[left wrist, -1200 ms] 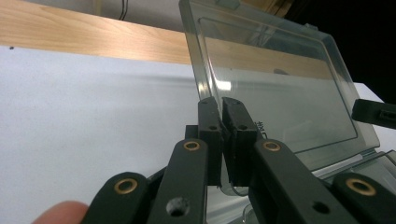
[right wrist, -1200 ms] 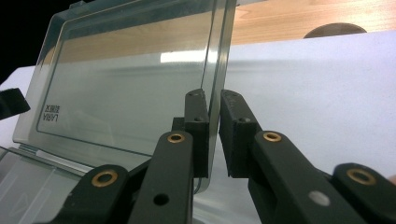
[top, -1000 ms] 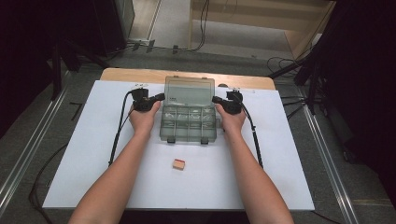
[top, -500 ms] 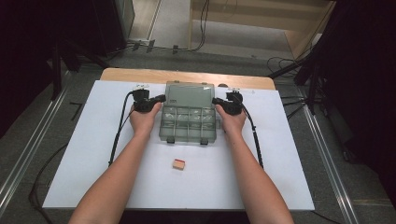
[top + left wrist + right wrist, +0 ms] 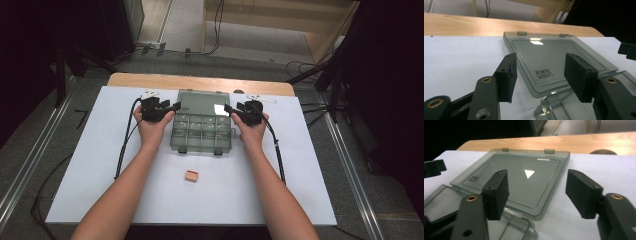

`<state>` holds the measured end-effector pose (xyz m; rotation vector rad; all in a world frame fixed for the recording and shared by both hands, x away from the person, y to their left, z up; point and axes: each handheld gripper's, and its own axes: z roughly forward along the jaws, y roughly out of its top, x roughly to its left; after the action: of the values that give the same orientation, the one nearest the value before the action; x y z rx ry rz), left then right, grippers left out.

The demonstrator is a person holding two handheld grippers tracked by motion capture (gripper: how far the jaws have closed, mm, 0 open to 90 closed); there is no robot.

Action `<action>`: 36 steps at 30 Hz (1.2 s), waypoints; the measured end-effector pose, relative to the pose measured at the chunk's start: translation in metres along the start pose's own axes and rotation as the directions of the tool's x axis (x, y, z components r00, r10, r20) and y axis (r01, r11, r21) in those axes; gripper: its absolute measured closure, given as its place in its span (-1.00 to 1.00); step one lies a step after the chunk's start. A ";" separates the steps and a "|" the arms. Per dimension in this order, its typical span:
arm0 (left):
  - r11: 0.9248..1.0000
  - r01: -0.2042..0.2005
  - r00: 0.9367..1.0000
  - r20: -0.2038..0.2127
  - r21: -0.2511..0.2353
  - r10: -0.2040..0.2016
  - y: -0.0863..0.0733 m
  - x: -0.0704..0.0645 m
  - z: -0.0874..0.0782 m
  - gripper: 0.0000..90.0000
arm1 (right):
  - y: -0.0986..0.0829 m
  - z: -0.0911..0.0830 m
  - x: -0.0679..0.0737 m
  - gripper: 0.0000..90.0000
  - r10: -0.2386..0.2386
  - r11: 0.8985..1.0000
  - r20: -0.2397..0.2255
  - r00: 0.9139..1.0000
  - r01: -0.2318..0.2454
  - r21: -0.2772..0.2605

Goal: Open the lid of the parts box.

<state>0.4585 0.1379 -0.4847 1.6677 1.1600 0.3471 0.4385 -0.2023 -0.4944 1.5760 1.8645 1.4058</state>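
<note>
While both grippers gape empty, the clear smoky plastic compartment box's flat-open lid [image 5: 554, 57] lies between, just beyond their fingertips.

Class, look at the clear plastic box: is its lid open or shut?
Open. The lid lies flat on the table behind the box, leaving its compartments uncovered.

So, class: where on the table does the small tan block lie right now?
In the high view the small tan block lies on the white sheet, just in front of the clear compartment box, between the person's two forearms.
</note>
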 end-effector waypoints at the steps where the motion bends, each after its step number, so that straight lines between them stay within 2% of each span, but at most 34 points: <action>1: 1.000 -0.006 1.000 0.003 -0.004 0.006 0.000 -0.001 -0.003 -0.12 | 0.000 -0.002 0.002 -0.33 -0.009 1.000 -0.005 1.000 0.009 -0.005; 6: 0.999 -0.041 0.999 0.027 -0.011 0.042 -0.003 -0.004 -0.015 -0.28 | -0.004 -0.012 0.010 -0.55 -0.057 0.998 -0.025 0.998 0.056 -0.017; 9: 0.998 -0.063 0.997 0.036 -0.017 0.064 -0.004 -0.007 -0.022 -0.34 | -0.008 -0.018 0.013 -0.63 -0.063 0.998 -0.053 0.997 0.062 -0.027; 11: 0.997 -0.077 0.996 0.038 -0.015 0.078 -0.006 -0.008 -0.027 -0.35 | -0.010 -0.022 0.015 -0.67 -0.076 0.997 -0.055 0.996 0.074 -0.031; 12: 0.997 -0.074 0.997 0.036 -0.015 0.075 -0.007 -0.008 -0.028 -0.47 | -0.012 -0.024 0.015 -0.70 -0.083 0.996 -0.056 0.995 0.081 -0.034; 16: 0.997 -0.080 0.995 0.051 -0.023 0.081 -0.010 -0.008 -0.038 -0.56 | -0.015 -0.030 0.018 -0.74 -0.091 0.995 -0.063 0.994 0.088 -0.040; 20: 0.993 -0.113 0.991 0.071 -0.024 0.115 -0.015 -0.011 -0.046 -0.73 | -0.020 -0.036 0.021 -0.78 -0.112 0.993 -0.076 0.991 0.109 -0.043; 22: 0.992 -0.122 0.989 0.080 -0.025 0.123 -0.017 -0.013 -0.050 -0.73 | -0.022 -0.039 0.023 -0.78 -0.125 0.991 -0.077 0.989 0.122 -0.046; 25: 0.990 -0.140 0.983 0.113 -0.027 0.142 -0.021 -0.015 -0.056 -0.98 | -0.025 -0.043 0.026 -0.79 -0.134 0.990 -0.086 0.987 0.130 -0.044; 30: 0.985 -0.172 0.979 0.110 -0.034 0.174 -0.026 -0.020 -0.065 -1.00 | -0.029 -0.049 0.032 -0.82 -0.153 0.988 -0.102 0.983 0.149 -0.052; 32: 0.984 -0.175 0.977 0.113 -0.034 0.178 -0.029 -0.022 -0.069 -1.00 | -0.031 -0.051 0.034 -0.97 -0.164 0.986 -0.119 0.979 0.159 -0.051; 36: 0.981 -0.190 0.975 0.113 -0.041 0.193 -0.035 -0.025 -0.078 -1.00 | -0.035 -0.056 0.038 -0.98 -0.174 0.984 -0.142 0.974 0.168 -0.057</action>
<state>0.3740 0.1625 -0.4735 1.7548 0.9061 0.3805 0.3642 -0.1915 -0.4845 1.2872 1.9840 1.5097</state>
